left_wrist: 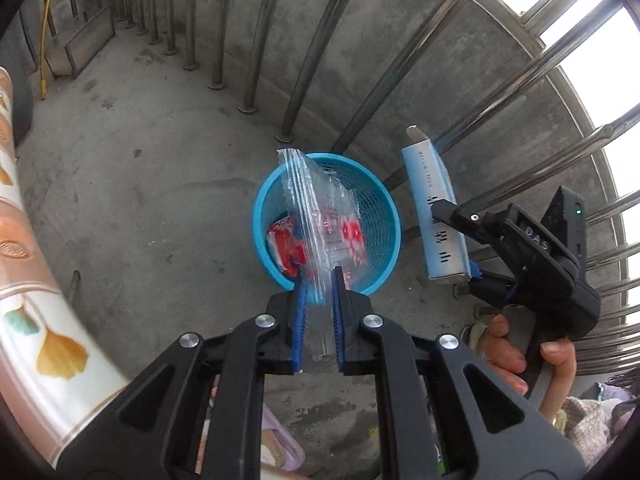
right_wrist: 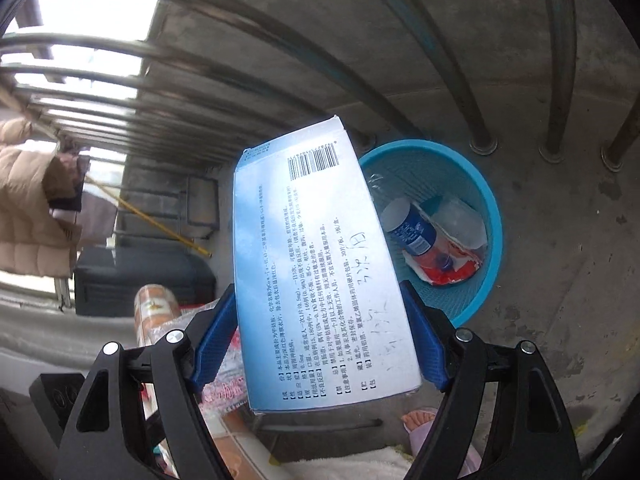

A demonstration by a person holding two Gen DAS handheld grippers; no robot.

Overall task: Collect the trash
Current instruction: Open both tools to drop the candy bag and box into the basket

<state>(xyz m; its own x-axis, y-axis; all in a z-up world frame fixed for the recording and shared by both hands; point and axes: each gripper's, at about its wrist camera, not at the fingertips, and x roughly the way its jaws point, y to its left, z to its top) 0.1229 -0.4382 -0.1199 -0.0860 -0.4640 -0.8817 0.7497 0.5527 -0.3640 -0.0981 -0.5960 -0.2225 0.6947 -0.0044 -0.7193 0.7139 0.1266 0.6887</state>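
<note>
A round blue mesh basket stands on the concrete floor by the railing. Inside lie a red wrapper, a blue-labelled plastic bottle and a clear cup. My left gripper is shut on a clear plastic bag with red print, which hangs over the basket's mouth. My right gripper is shut on a blue and white medicine box, its pads on the two long sides. The box hovers just beside the basket, on its right in the left wrist view.
Steel railing bars stand right behind the basket. A leaf-patterned cloth edge curves along the left. A hand grips the right tool. A dark case and a hanging puffy jacket are further off.
</note>
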